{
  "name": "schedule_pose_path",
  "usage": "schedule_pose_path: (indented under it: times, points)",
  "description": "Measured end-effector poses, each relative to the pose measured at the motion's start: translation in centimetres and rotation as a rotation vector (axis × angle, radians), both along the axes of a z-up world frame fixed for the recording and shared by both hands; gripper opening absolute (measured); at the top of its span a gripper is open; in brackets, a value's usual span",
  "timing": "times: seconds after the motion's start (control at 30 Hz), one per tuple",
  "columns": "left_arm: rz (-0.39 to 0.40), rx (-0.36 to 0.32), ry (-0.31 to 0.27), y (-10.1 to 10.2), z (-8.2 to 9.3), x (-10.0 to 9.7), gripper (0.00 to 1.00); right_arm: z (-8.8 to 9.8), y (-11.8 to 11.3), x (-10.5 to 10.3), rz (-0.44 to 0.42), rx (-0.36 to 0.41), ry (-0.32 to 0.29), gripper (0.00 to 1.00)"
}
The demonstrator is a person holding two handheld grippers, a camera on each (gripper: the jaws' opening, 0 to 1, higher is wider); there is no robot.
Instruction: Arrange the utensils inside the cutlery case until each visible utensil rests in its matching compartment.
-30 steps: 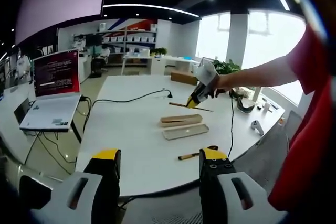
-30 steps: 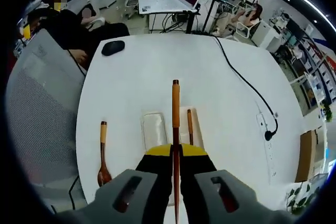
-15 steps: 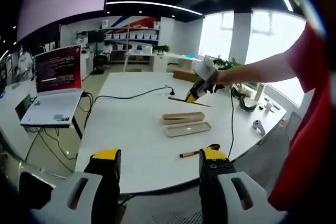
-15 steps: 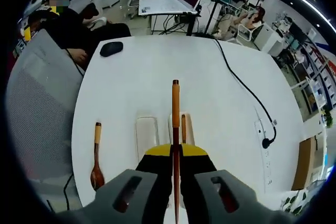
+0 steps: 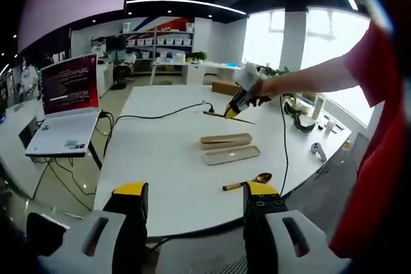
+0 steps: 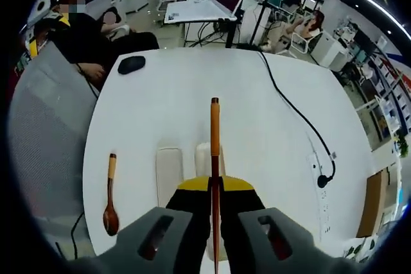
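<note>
The right gripper (image 6: 214,190) has its jaws closed tight on a thin wooden utensil (image 6: 214,134), most likely a chopstick, which sticks straight out from between the yellow-tipped jaws. It hangs above the white table (image 6: 192,94), over the wooden cutlery case (image 6: 204,158). Only the far end of the case shows past the jaws. Just beside the case, on its left in the right gripper view, lies the pale lid (image 6: 169,167), flat on the table. Farther out on that same side, apart from the lid and near the table edge, lies a wooden spoon (image 6: 110,194).

In the left gripper view the left gripper (image 5: 192,192) stands open with nothing between its jaws, held back from the near edge of the table (image 5: 160,152). Across the table from it sit the cutlery case (image 5: 225,140) and, touching or nearly touching its near side, the lid (image 5: 230,154). The spoon (image 5: 246,181) lies nearer than the lid. The right gripper (image 5: 235,108) hovers beyond the case, held by a person's hand (image 5: 263,88).

A black cable (image 6: 292,107) runs over the table, on the far side of the case from the spoon.
</note>
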State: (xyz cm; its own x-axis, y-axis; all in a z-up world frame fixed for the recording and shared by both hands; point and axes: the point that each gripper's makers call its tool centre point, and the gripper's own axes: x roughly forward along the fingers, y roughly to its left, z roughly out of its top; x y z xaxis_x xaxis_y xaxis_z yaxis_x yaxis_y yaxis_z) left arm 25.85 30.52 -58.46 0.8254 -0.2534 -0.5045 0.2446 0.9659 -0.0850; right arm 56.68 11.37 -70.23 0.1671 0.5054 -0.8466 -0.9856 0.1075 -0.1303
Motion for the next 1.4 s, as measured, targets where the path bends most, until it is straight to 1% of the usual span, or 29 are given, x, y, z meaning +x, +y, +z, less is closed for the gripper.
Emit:
schedule_pose_path:
  times: [0.17, 0.3, 0.4, 0.6, 0.67, 0.7, 0.77, 0.83, 1.03, 1.1, 1.2, 1.33, 1.4]
  points:
    - [0.005, 0.020, 0.014, 0.3, -0.3, 0.0, 0.61, -1.1, 0.3, 0.2, 0.012, -0.007, 0.018, 0.00]
    - [0.019, 0.016, 0.016, 0.6, -0.1, 0.2, 0.61, -1.0, 0.8, 0.6, 0.026, -0.003, 0.019, 0.00]
    - [0.024, 0.021, 0.025, 0.8, -0.3, 0.4, 0.61, -1.2, 1.1, 1.0, 0.019, 0.015, 0.030, 0.00]
    - [0.026, 0.008, 0.027, 0.5, -0.2, 0.7, 0.62, -2.6, 1.1, 1.0, 0.045, 0.016, 0.054, 0.00]
    - [0.009, 0.008, 0.025, 0.2, -0.1, 0.8, 0.62, -3.0, 0.9, 1.2, 0.029, 0.016, 0.070, 0.00]
    - [-0.007, 0.010, 0.009, 0.0, 0.3, 0.8, 0.62, -3.2, 0.8, 1.3, 0.024, 0.016, 0.073, 0.00]
    - [-0.008, 0.015, -0.014, 0.1, 0.8, 0.8, 0.63, -3.6, 0.9, 1.1, 0.023, 0.017, 0.077, 0.00]
    - [-0.005, 0.005, -0.020, 0.1, 0.9, 1.0, 0.65, -3.8, 1.0, 1.1, 0.022, 0.019, 0.081, 0.00]
    - [0.001, 0.001, -0.024, 0.5, 0.9, 0.9, 0.67, -4.6, 1.1, 0.6, 0.027, 0.020, 0.085, 0.00]
    - [0.000, -0.001, -0.016, 0.5, 0.7, 0.7, 0.68, -5.1, 0.8, 0.8, 0.032, 0.001, 0.079, 0.00]
    - [0.002, 0.019, 0.000, 0.6, 0.2, 0.4, 0.70, -5.7, 0.4, 0.8, 0.033, -0.014, 0.074, 0.00]
    - [0.016, -0.003, 0.011, 0.6, 0.1, 0.3, 0.70, -6.5, 0.1, 0.8, 0.037, -0.033, 0.071, 0.00]
    - [0.013, -0.001, 0.016, 0.6, 0.0, 0.4, 0.71, -7.2, 0.1, 0.7, 0.035, -0.037, 0.080, 0.00]
